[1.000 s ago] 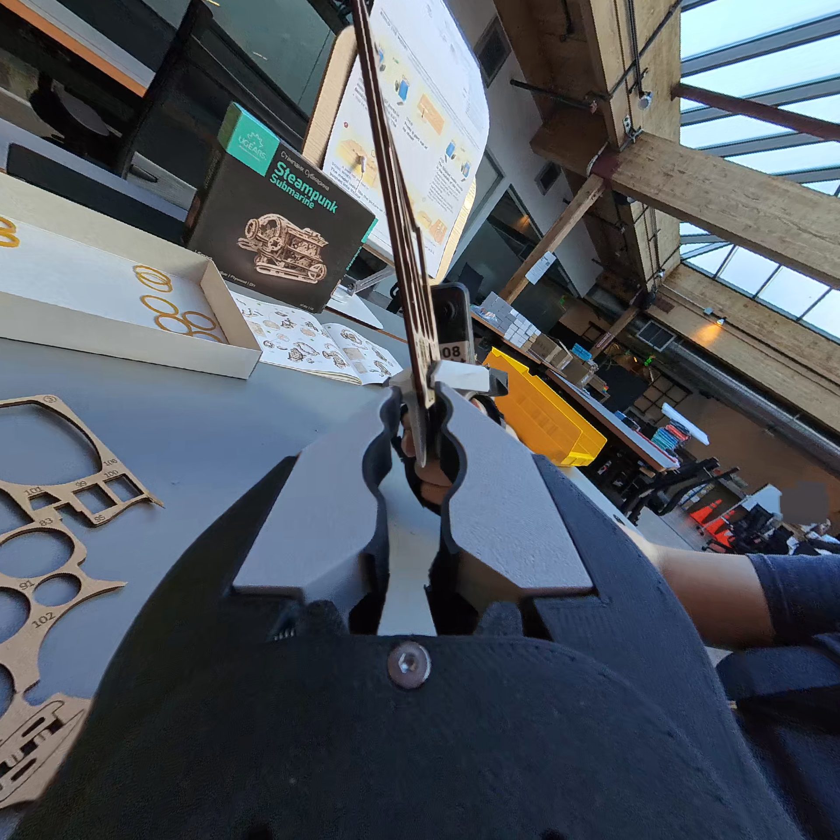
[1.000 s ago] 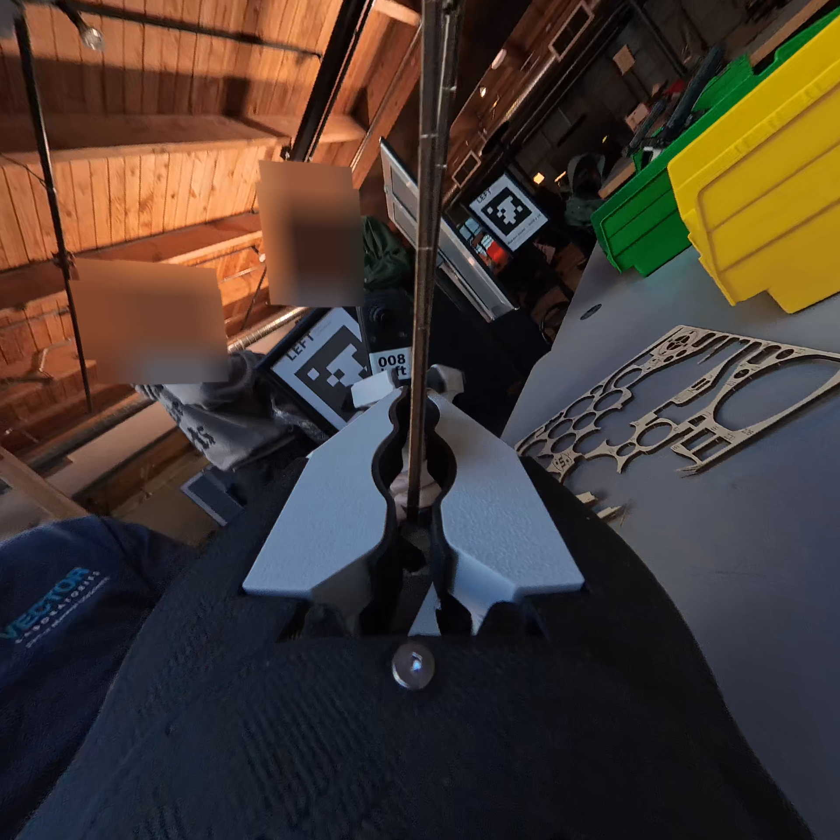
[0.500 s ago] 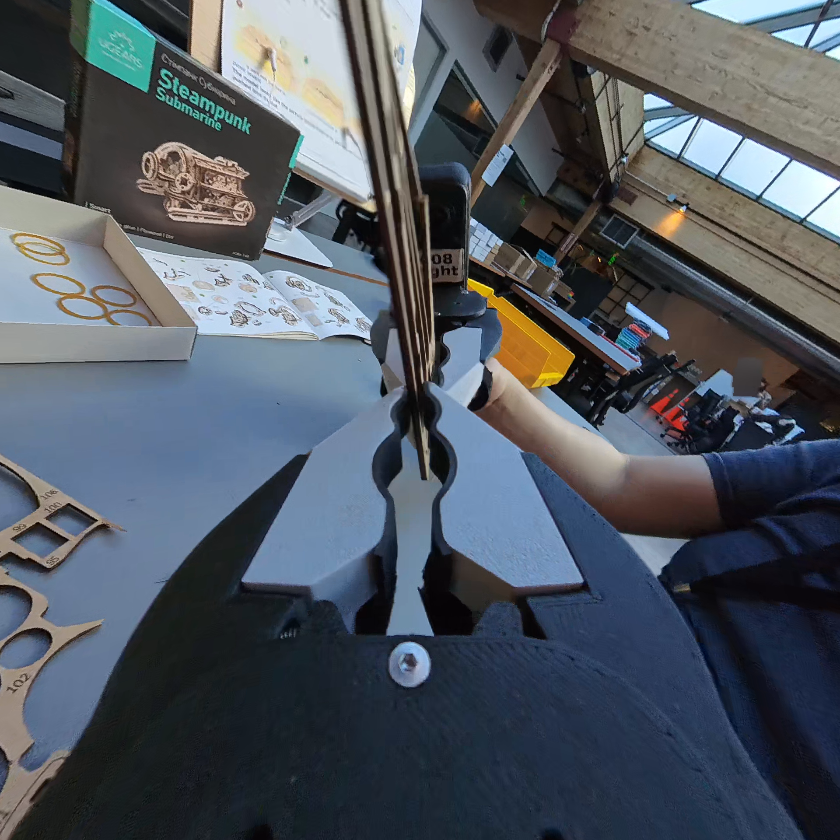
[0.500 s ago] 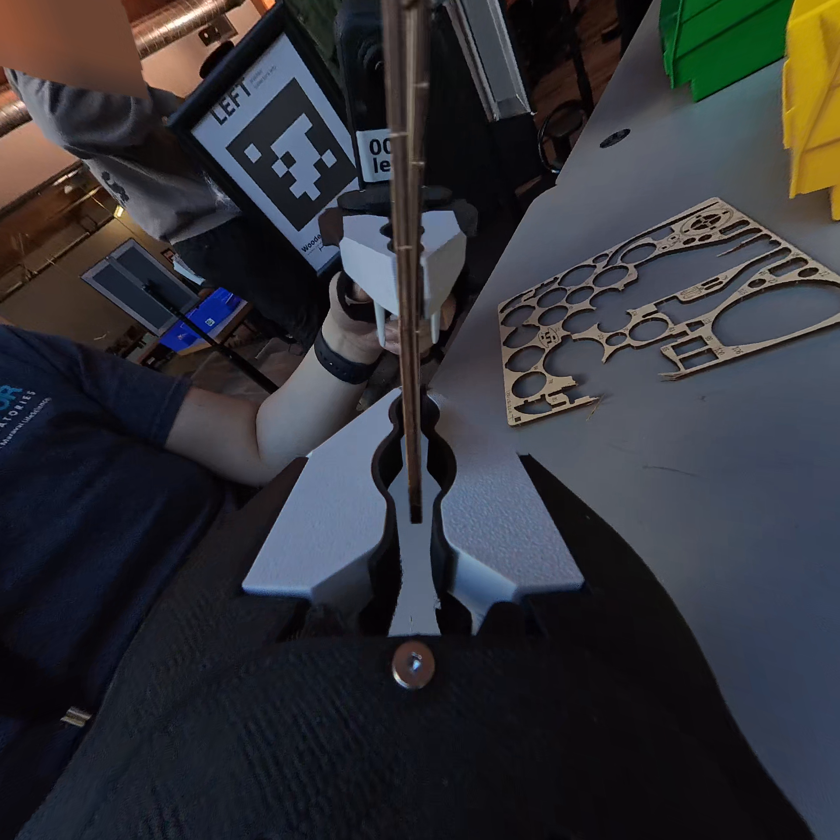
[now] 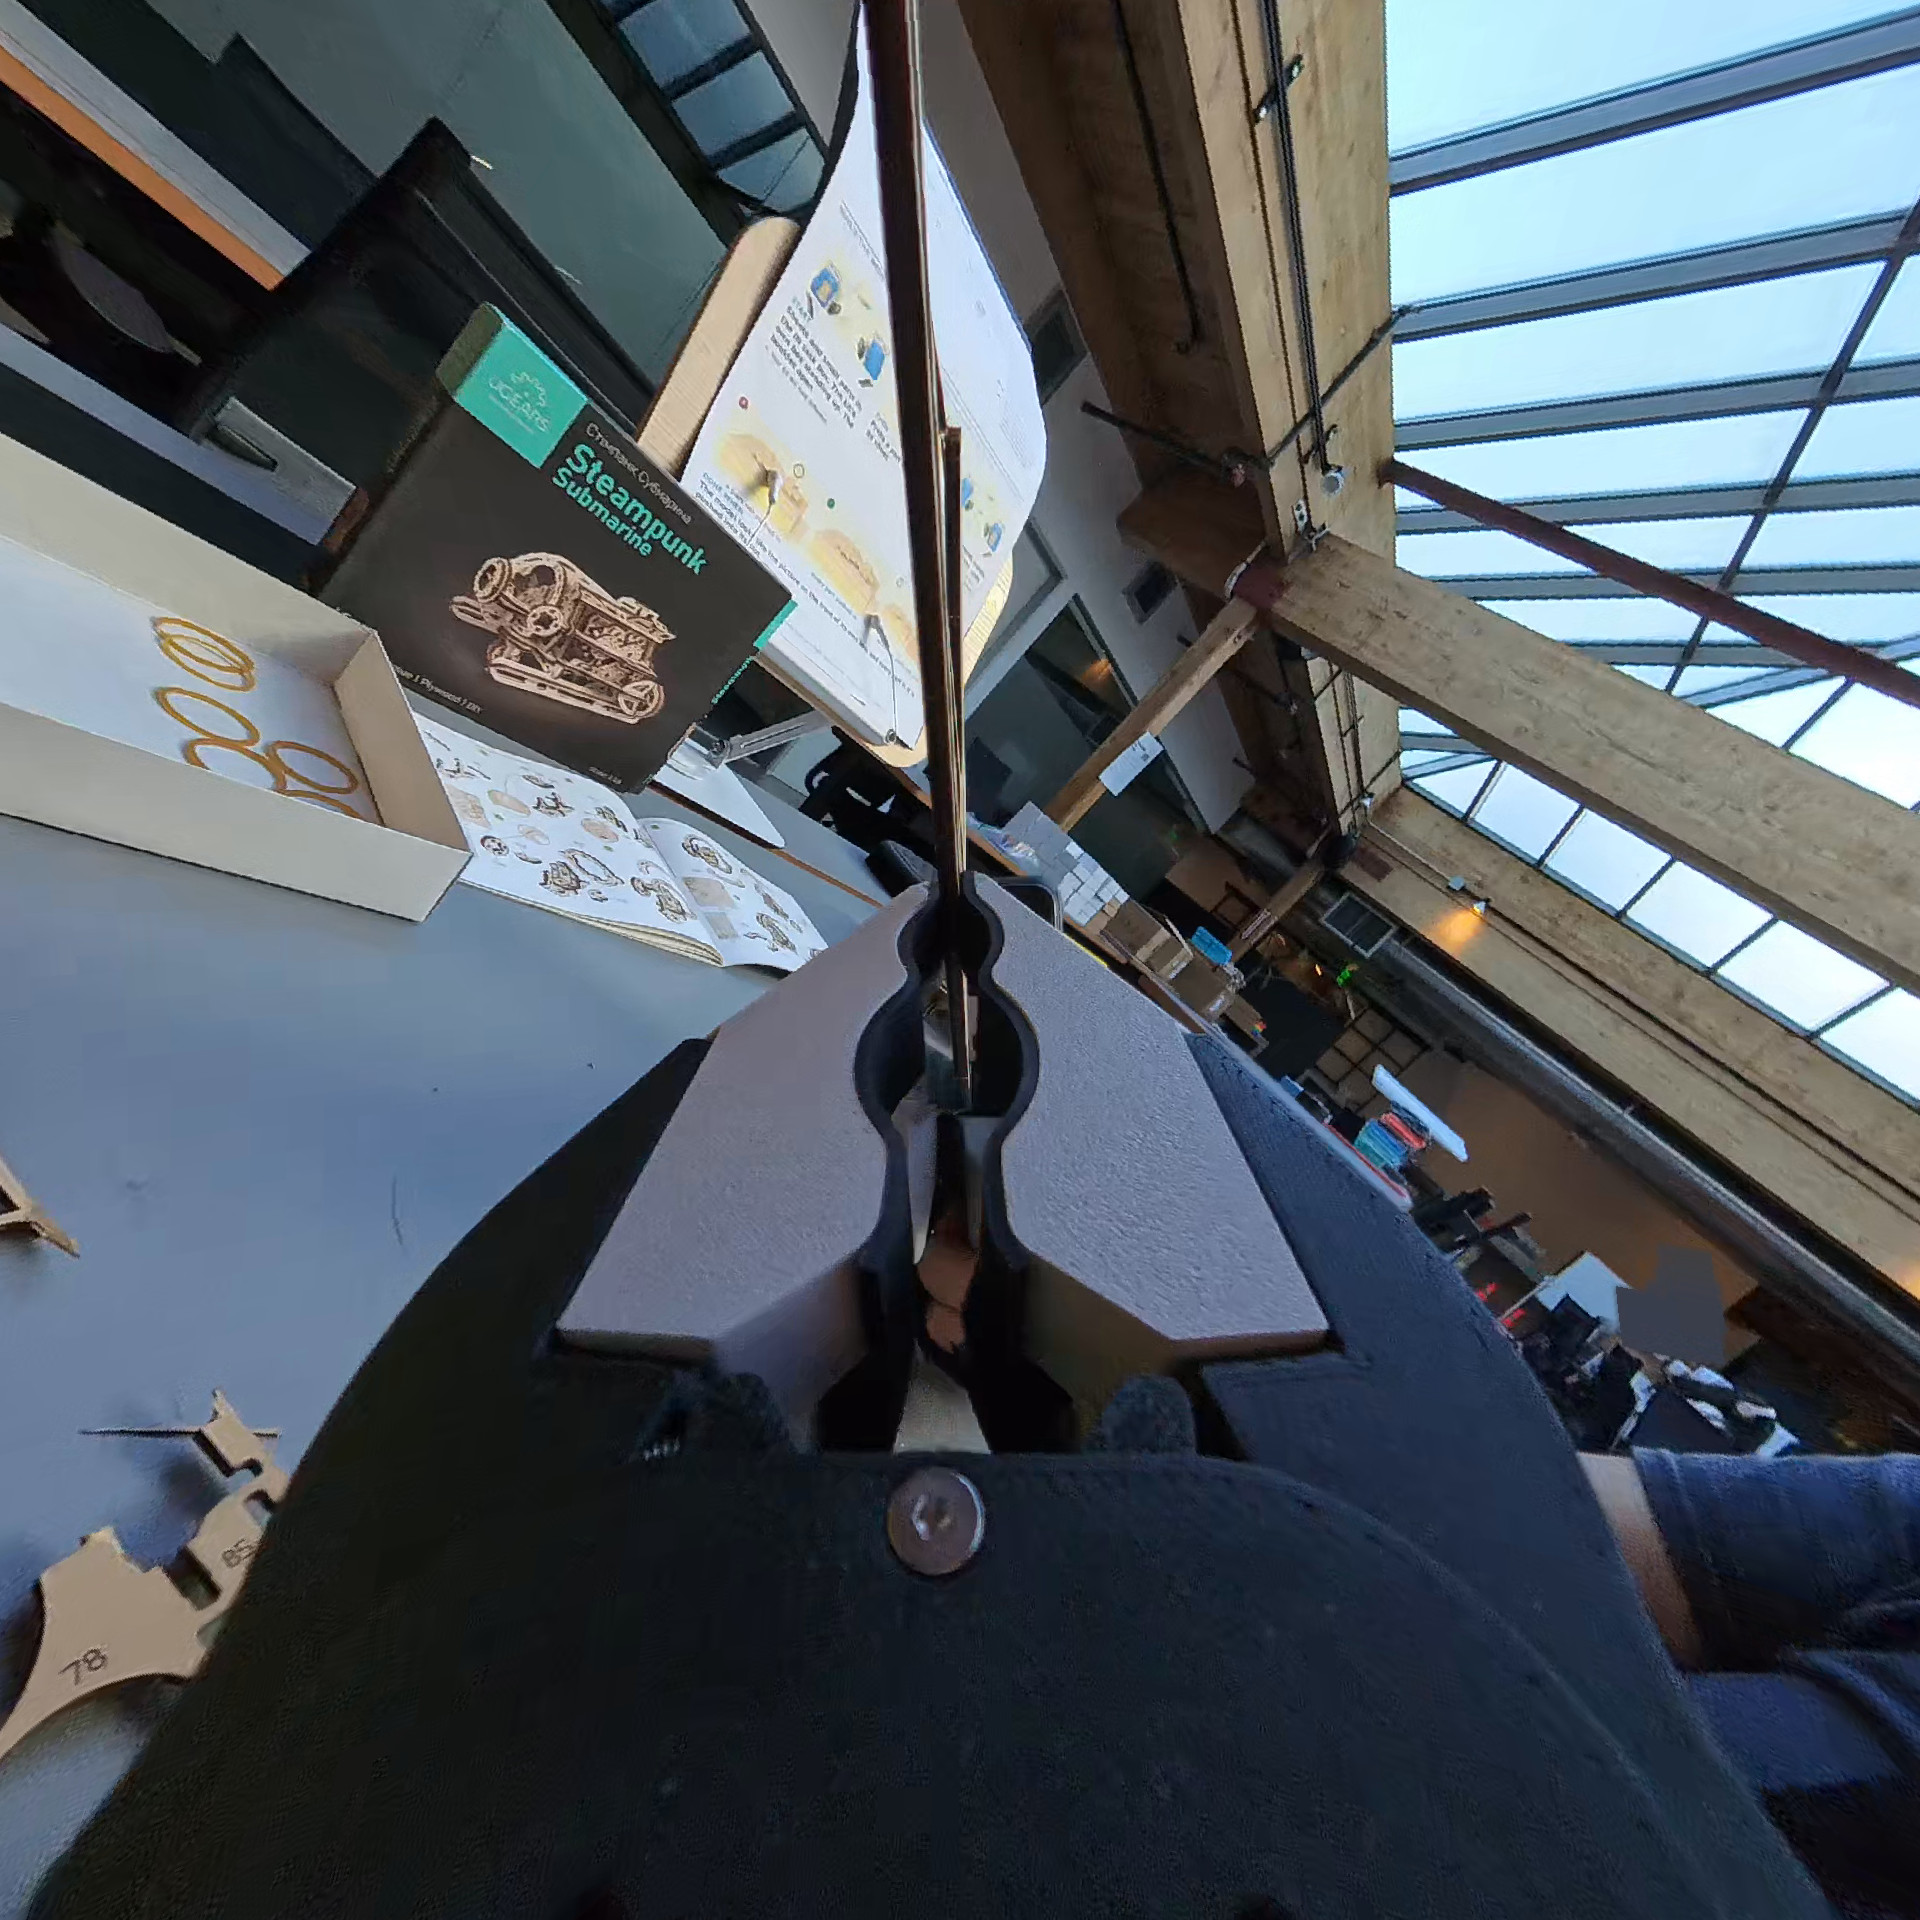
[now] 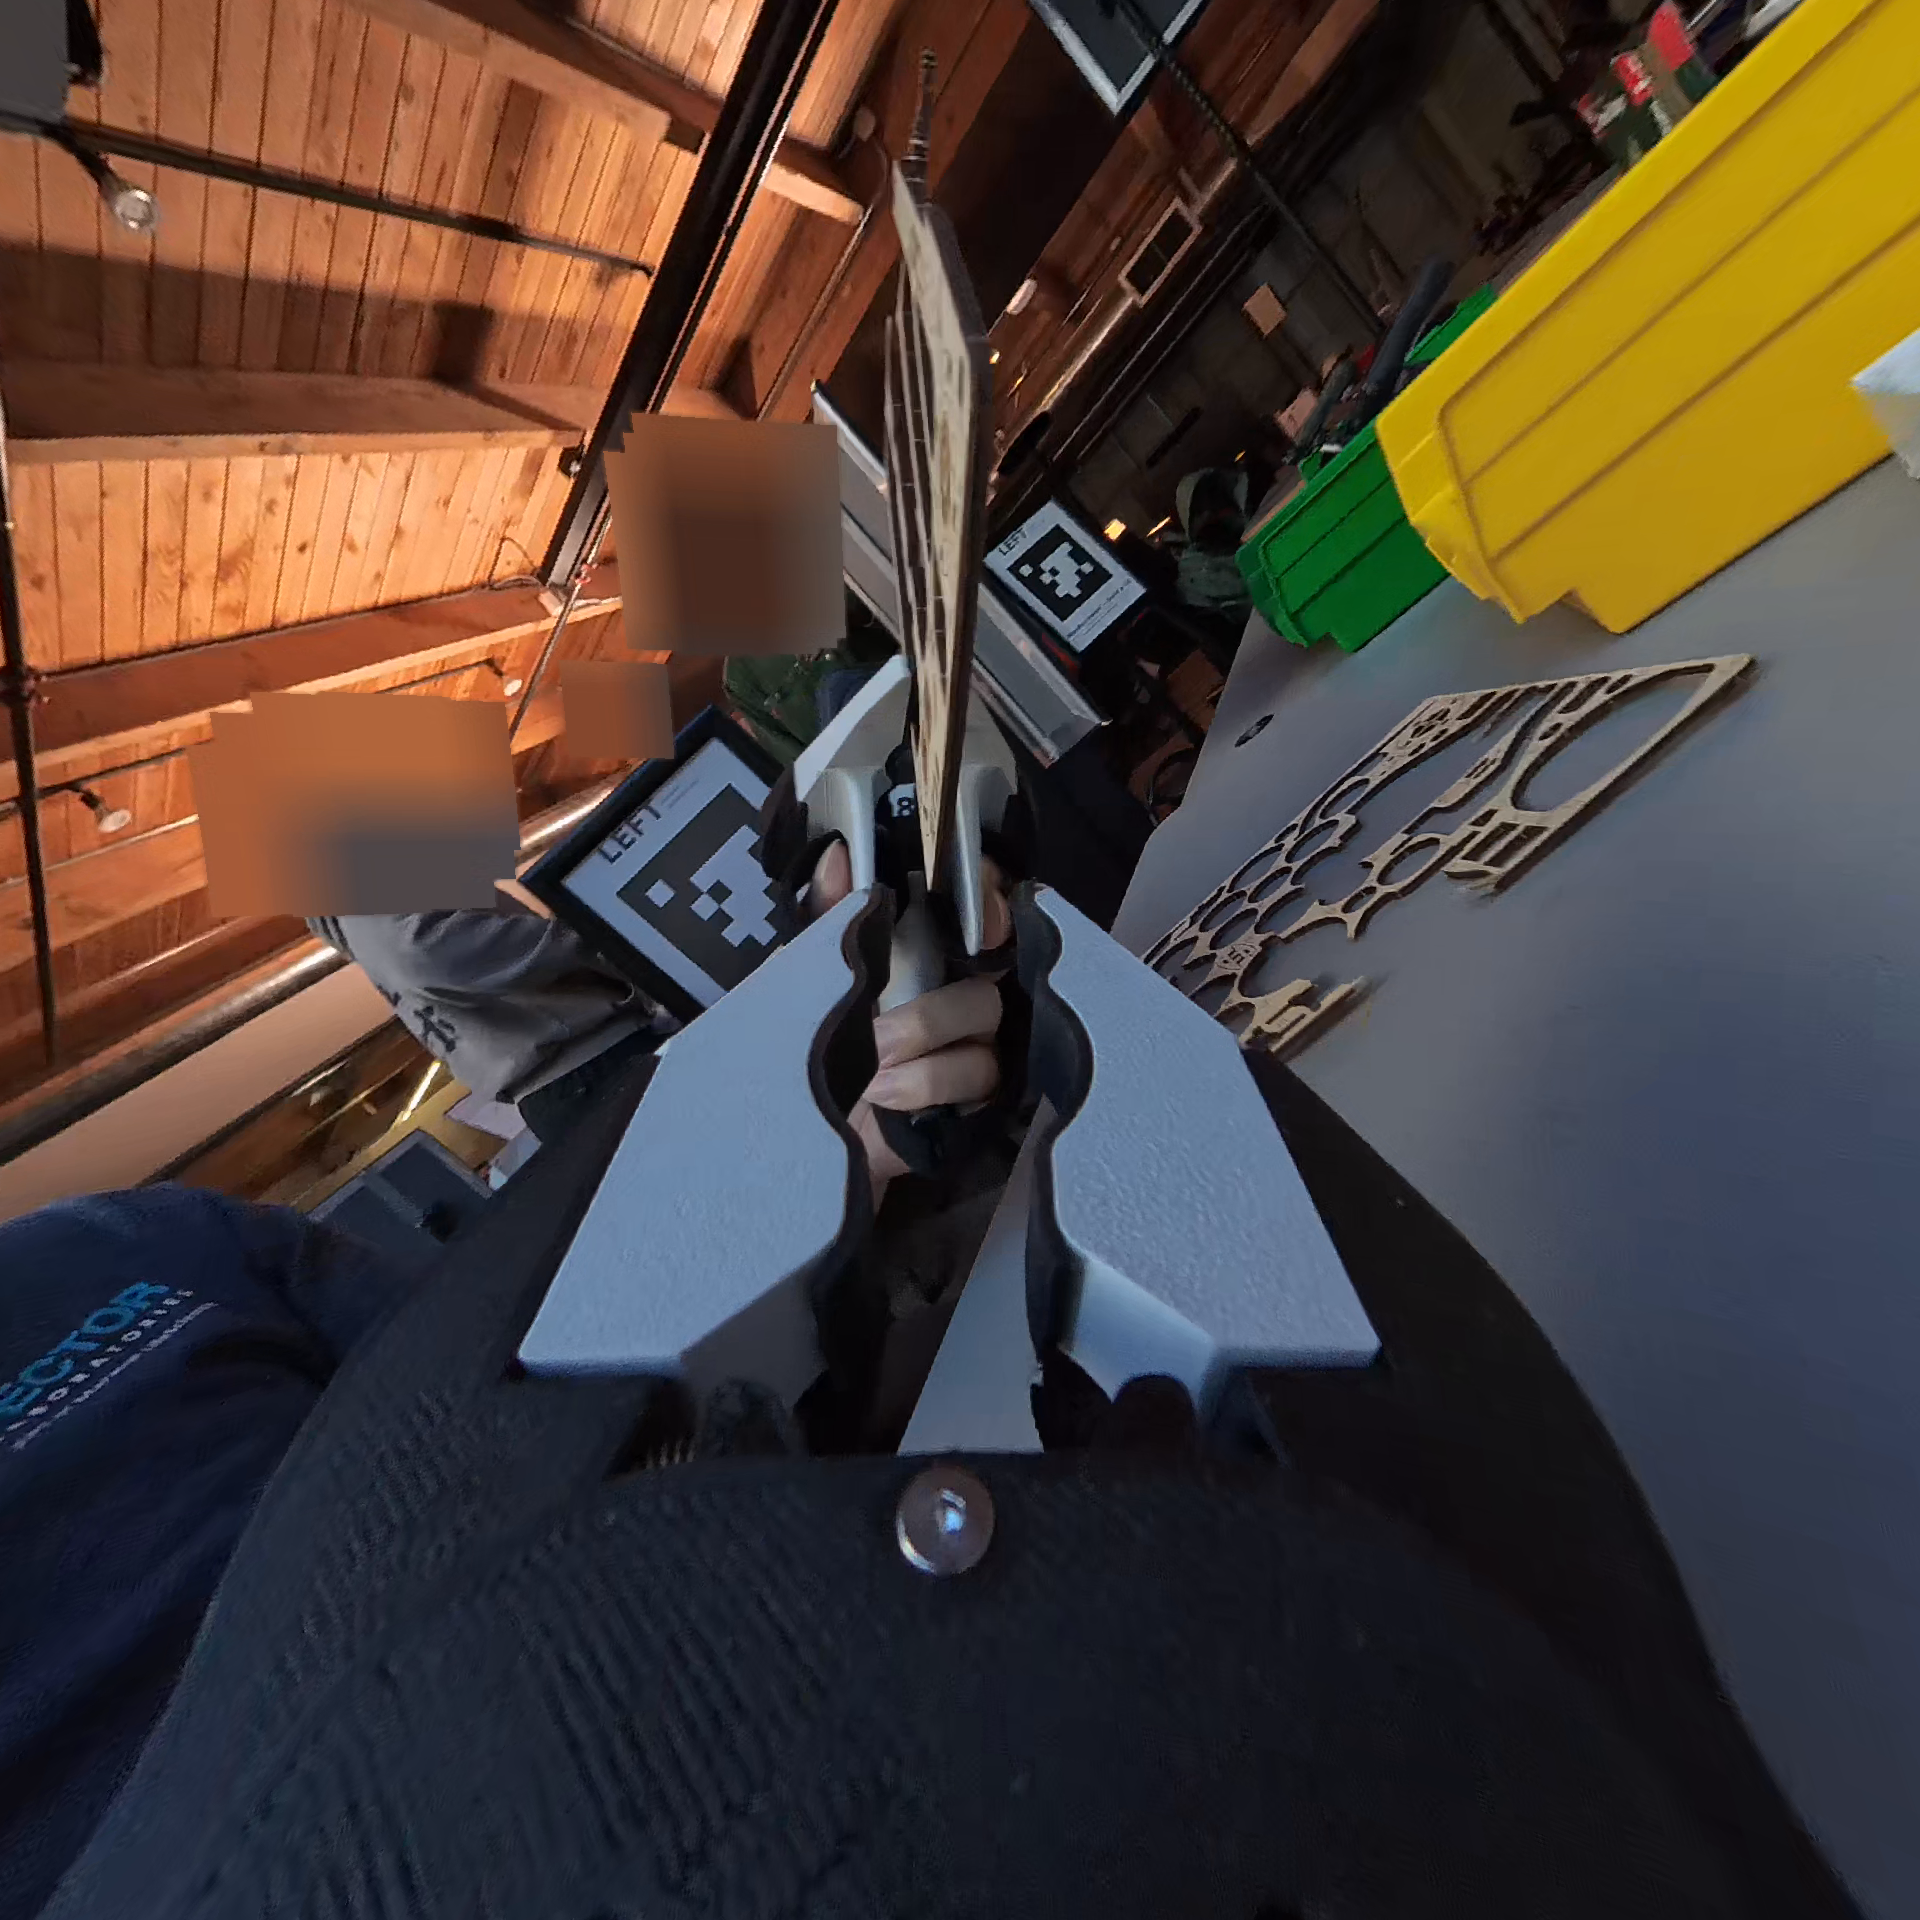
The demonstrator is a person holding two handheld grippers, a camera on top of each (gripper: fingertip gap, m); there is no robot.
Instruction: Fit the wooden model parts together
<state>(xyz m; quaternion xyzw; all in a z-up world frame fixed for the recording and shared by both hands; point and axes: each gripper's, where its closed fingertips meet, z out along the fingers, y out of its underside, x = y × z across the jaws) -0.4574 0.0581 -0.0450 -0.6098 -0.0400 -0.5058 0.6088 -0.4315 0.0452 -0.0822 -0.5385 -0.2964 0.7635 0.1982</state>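
Note:
A thin wooden model panel (image 5: 923,520) stands edge-on, rising straight up out of my left gripper (image 5: 951,909). The left gripper is shut on the panel's lower edge, with both pads pressed against it. In the right wrist view the same panel (image 6: 935,468) shows tilted, held by the left gripper (image 6: 914,831) farther off. My right gripper (image 6: 951,920) is open just in front of the panel's lower end. Its fingers (image 6: 748,1091) stand apart and touch nothing. A hand shows through the gap between them.
On the grey table (image 5: 260,1091) are a cardboard tray (image 5: 405,748) with yellow rings, a dark kit box (image 5: 551,582), an open booklet (image 5: 623,862) and a propped instruction sheet (image 5: 831,468). Punched-out wooden sheets (image 5: 104,1631) (image 6: 1455,831) lie flat. Yellow (image 6: 1662,364) and green (image 6: 1340,551) bins stand behind. The left gripper's tips are roughly 5 cm from the right gripper's.
A second ago my right gripper was shut on the panel and the left stood slightly open around it. The left then closed on it; the right has opened and let go.

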